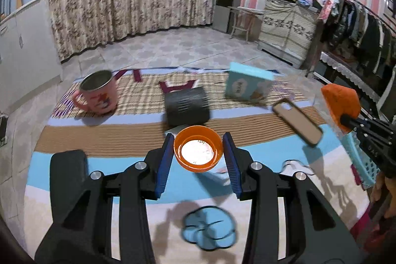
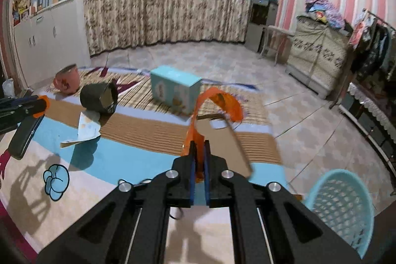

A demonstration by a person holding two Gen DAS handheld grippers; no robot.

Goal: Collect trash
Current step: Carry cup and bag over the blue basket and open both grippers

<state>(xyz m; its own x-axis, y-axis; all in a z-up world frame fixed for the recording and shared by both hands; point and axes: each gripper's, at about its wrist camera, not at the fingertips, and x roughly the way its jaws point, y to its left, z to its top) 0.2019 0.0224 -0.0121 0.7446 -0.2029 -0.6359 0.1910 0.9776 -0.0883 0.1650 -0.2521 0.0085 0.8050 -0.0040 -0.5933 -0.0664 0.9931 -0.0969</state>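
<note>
Trash in both grippers — left gripper [image 1: 198,152] fingers clamp orange cap [image 1: 197,151], right gripper [image 2: 200,152] fingers pinch orange wrapper [image 2: 217,103]; next, carry to blue basket [image 2: 346,209].

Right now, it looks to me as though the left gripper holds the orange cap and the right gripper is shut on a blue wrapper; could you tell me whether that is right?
Not quite: the wrapper is orange, not blue, as the right wrist view shows. The rest stands: the right gripper is shut on it, and the left gripper holds the orange cap.
</note>
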